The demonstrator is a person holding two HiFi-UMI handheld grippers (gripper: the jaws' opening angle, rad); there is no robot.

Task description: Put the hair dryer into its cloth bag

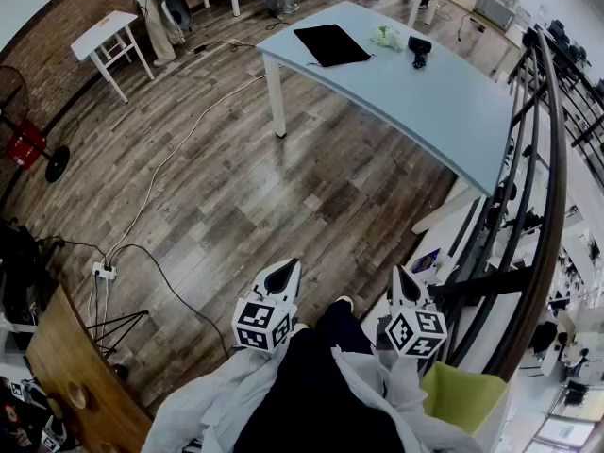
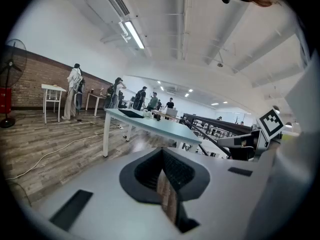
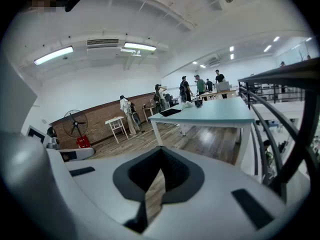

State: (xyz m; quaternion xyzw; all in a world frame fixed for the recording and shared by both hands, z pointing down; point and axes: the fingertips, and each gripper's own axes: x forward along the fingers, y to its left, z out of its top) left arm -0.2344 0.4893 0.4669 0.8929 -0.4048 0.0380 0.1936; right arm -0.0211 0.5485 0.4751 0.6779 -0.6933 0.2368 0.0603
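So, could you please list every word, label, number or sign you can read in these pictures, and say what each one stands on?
No words or numbers can be read in any view.
Left marker cube and right marker cube: black-and-white square patterns only, no letters.
Small colourful object by the railing: too small to read.

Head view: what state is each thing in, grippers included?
left gripper: shut, empty.
right gripper: shut, empty.
hair dryer: on the table, not in the bag.
cloth bag: crumpled on the table, beside the hair dryer, not touching it.
black pad: lying flat on the table.
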